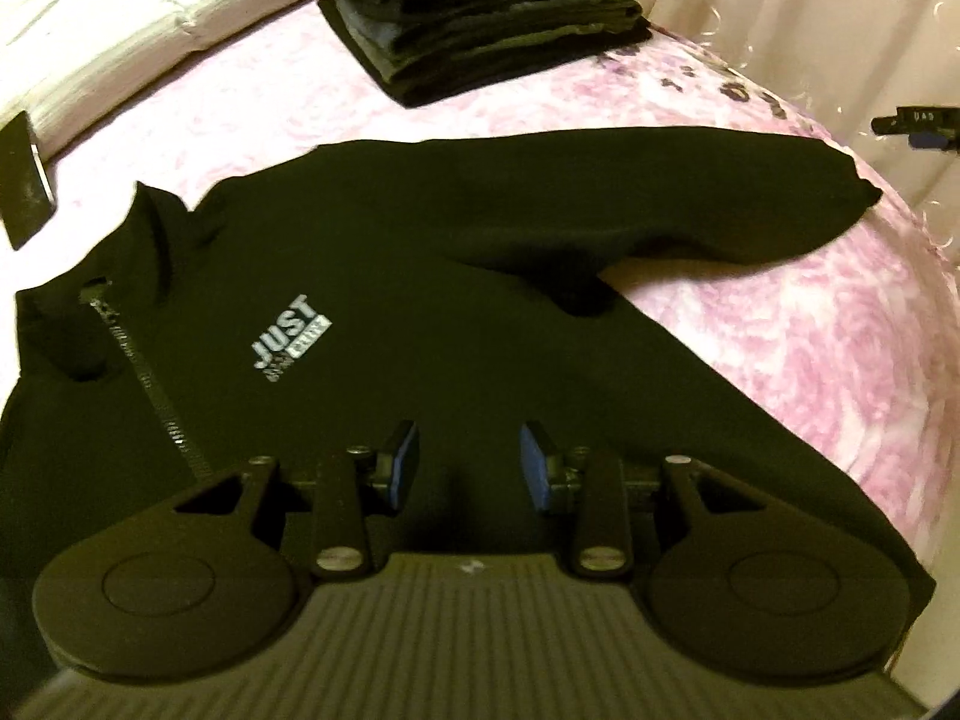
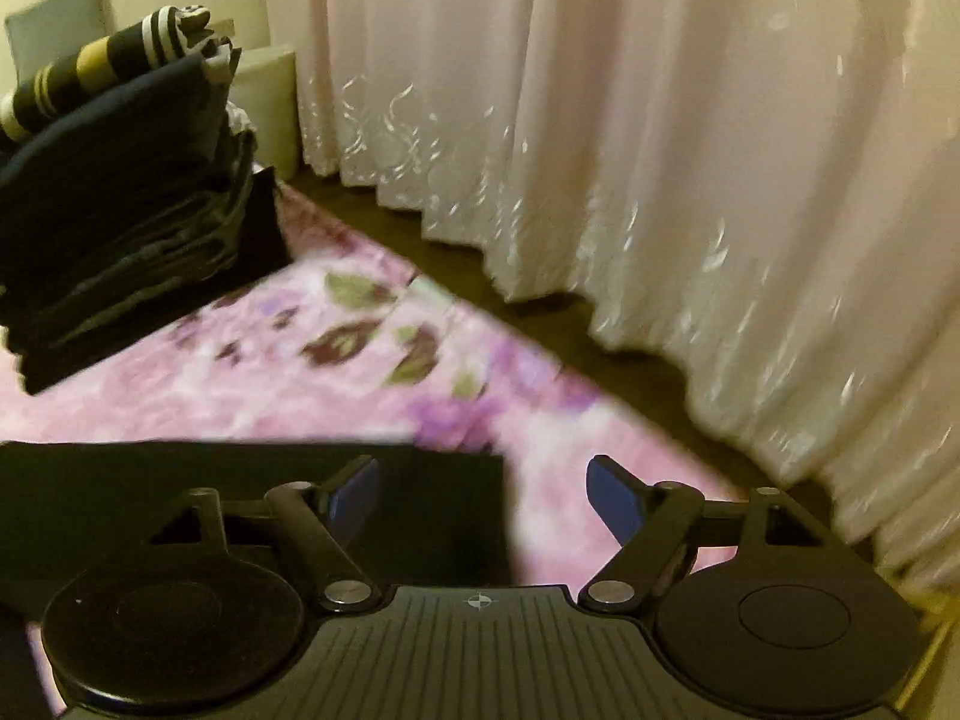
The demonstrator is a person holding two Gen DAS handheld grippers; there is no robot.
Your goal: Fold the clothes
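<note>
The left gripper [image 1: 468, 459] hangs narrowly parted and empty over one black zip-neck fleece top [image 1: 420, 324] spread flat on the pink floral bed cover [image 1: 840, 360]. The right gripper [image 2: 486, 495] gapes wide, empty, above that top's sleeve. Beyond stands one stack of dark folded clothes [image 1: 492, 18], near pale embroidered curtains [image 2: 660, 150].
</note>
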